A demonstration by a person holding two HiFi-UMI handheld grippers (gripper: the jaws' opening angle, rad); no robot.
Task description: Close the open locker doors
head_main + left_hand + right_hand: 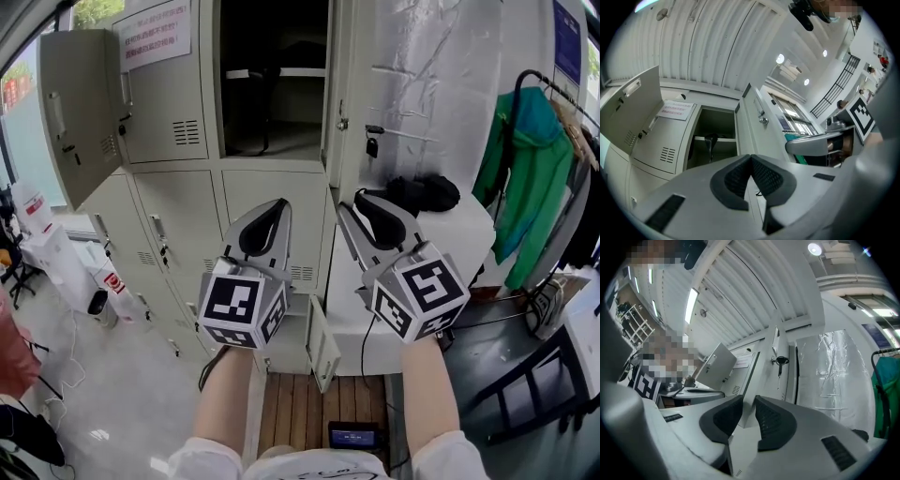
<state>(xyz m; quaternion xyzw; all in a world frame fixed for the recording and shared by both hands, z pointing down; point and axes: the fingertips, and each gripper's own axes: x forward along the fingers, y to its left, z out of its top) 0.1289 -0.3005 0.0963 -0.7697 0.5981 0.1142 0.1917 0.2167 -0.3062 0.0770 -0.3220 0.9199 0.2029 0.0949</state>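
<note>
Grey steel door [80, 112] at the upper left hangs open, so I would push its flat face with my left gripper [272, 214], jaws together and empty, while my right gripper [354, 202], jaws apart around nothing, takes the edge-on middle door [336, 94].

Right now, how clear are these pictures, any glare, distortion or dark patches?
Head view: sharp and evenly lit, though the open locker is dark inside. Left gripper view: strong fisheye bending, bright spots at the ceiling lights. Right gripper view: same bending, a blown-out strip light, sheen on the plastic sheet.
</note>
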